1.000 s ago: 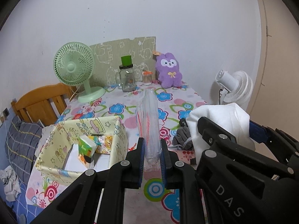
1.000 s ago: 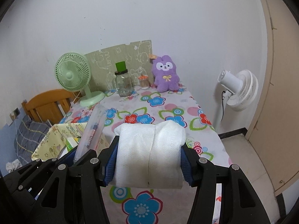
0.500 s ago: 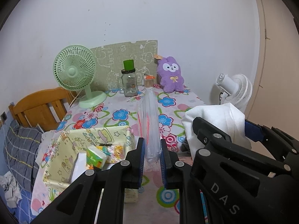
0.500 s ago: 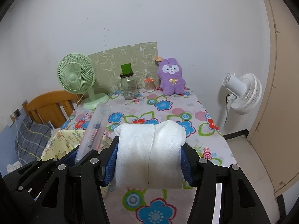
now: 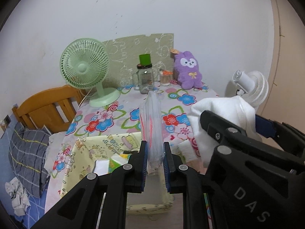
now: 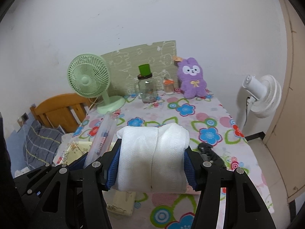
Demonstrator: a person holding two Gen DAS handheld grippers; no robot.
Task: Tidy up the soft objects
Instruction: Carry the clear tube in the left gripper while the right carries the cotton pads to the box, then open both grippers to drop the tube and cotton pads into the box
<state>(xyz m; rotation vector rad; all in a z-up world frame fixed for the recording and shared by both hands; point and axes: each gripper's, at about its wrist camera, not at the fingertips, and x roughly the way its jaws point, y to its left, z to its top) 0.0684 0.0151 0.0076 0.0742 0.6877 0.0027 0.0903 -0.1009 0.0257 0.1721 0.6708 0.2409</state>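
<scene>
both jaws clamped, left gripper on plastic bag, right gripper on white cloth

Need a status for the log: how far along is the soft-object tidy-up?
Done: packets already lie in the yellow fabric bin. In hand: the left gripper pinches a clear zip bag; the right gripper clamps a folded white towel. Left: both still need placing, and a dark cloth remains on the table.

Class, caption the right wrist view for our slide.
Right gripper jaws clamp a folded white towel above the floral tablecloth.
</scene>
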